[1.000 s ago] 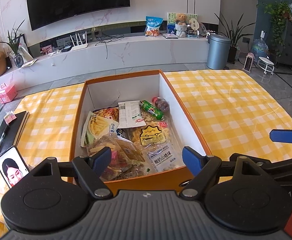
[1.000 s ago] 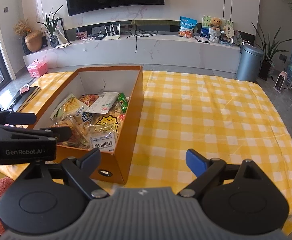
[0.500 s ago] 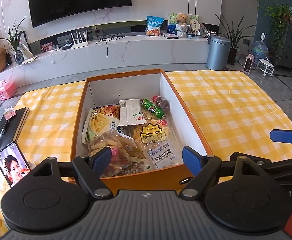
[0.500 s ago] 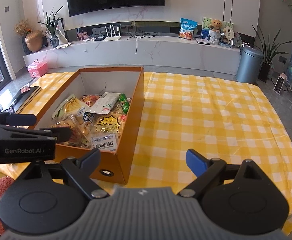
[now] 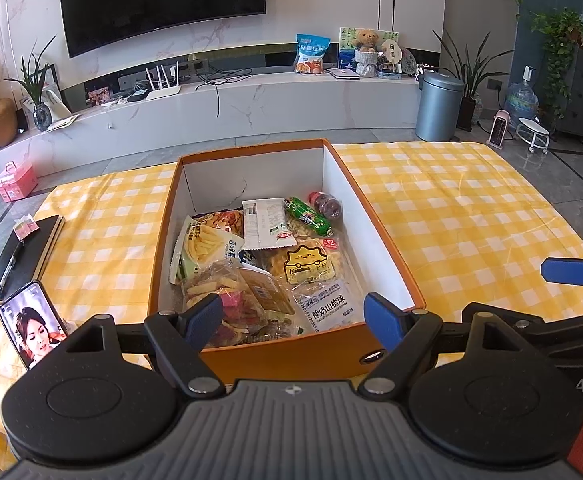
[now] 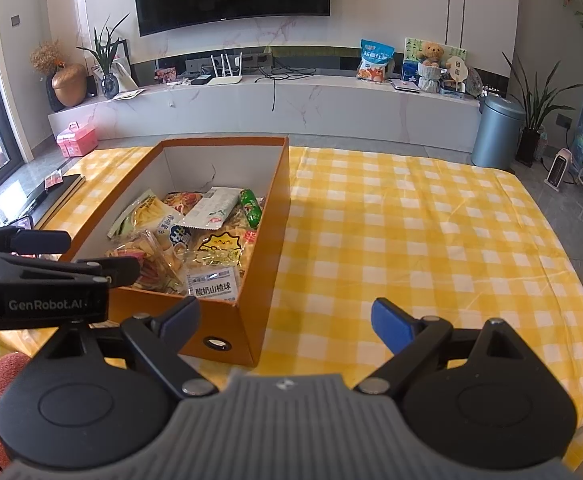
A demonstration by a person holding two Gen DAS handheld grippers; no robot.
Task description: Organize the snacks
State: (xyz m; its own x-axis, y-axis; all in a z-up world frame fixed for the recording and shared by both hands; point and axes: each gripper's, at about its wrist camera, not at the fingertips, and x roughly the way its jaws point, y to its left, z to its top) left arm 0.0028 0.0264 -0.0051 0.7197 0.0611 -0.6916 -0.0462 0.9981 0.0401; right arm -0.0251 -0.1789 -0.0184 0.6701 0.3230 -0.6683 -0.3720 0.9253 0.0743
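Both cameras have drawn slightly back from the orange box (image 5: 375,216), otherwise nothing has shifted. Nearest, the left gripper (image 5: 293,316) and right gripper (image 6: 285,318) hover with fingers apart and empty. Beyond them the box sits on the yellow-checked table (image 6: 411,240), its snack packets (image 5: 267,264) heaped inside. A phone (image 5: 31,322) stands just left of it.

The table (image 5: 451,208) is being covered by a yellow checked cloth (image 6: 411,240). An orange box (image 5: 291,356), a phone (image 5: 31,328) and what looks like a notebook (image 5: 23,256) are being carried toward its left edge.
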